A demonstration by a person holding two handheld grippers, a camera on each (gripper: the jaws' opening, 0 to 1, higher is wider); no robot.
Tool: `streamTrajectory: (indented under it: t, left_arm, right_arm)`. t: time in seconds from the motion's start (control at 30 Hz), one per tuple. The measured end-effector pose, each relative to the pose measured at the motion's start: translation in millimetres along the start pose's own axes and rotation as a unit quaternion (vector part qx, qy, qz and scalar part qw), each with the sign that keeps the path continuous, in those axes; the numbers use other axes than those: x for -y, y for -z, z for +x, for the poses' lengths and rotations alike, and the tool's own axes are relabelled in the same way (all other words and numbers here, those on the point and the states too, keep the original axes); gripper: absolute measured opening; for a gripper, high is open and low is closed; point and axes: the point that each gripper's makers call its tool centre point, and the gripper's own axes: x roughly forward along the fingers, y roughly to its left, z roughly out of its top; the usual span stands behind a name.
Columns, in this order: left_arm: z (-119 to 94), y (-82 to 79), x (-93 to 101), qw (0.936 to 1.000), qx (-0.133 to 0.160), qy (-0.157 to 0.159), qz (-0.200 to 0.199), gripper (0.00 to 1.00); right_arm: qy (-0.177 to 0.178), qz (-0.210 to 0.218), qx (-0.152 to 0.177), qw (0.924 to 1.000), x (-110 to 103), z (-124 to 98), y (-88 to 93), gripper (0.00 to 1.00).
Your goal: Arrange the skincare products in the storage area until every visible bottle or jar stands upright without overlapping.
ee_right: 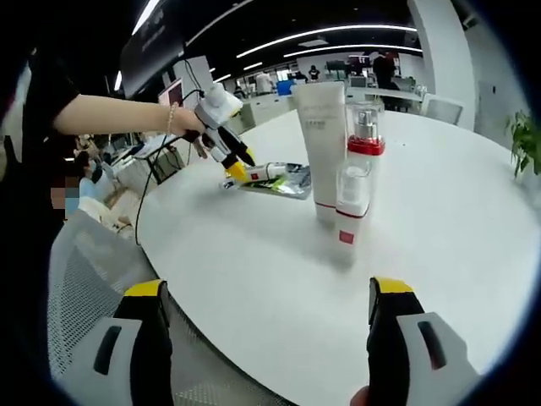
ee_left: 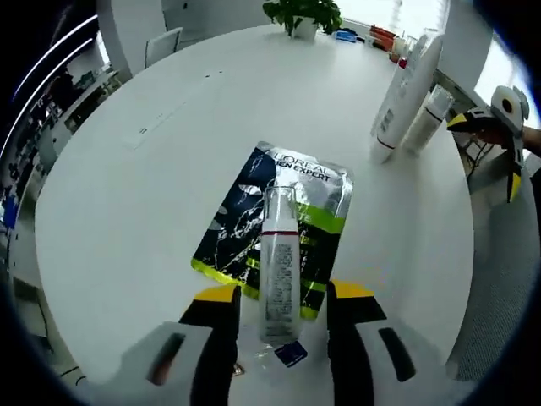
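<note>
A small clear bottle (ee_left: pixel 279 271) with a red band lies flat on a black, green and silver sachet pack (ee_left: pixel 279 216), its cap pointing away. My left gripper (ee_left: pixel 284 293) is open with a yellow-tipped jaw on either side of the bottle's base and a small gap on each side. From the right gripper view, the left gripper (ee_right: pixel 235 167) is low over the sachet pack (ee_right: pixel 283 180). A tall white tube (ee_right: pixel 321 144) stands upright, with a red-banded bottle (ee_right: pixel 353 199) in front and a red-collared one (ee_right: pixel 365 127) behind. My right gripper (ee_right: pixel 267 292) is wide open, short of them.
The round white table (ee_left: pixel 169 169) has bare room to the left of the sachet. A potted plant (ee_left: pixel 303 15) and small items (ee_left: pixel 380 34) sit at its far edge. A mesh chair (ee_right: pixel 93 279) stands by the near rim. A person's arm (ee_right: pixel 118 114) holds the left gripper.
</note>
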Motion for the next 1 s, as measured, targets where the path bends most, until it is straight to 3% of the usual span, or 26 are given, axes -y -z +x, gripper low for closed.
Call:
streamTrajectory:
  t: [0.47,0.7,1.0]
  left_arm:
    - [15,1.3,-4.0,0.999,-0.035,0.002,0.027,0.31]
    - [17,0.5,0.1,0.9988,-0.038,0.004,0.03,0.27]
    - [15,0.2,0.7,0.9994,-0.032,0.007,0.006,0.24]
  right_arm:
    - [0.003,0.004,-0.001,1.0,1,1,-0.3,0.97]
    - [0.004,0.005,0.0,1.0,3,1,0.5,0.96]
    - [0.004,0.003,0.0,1.0,4,1,1.2,0.96]
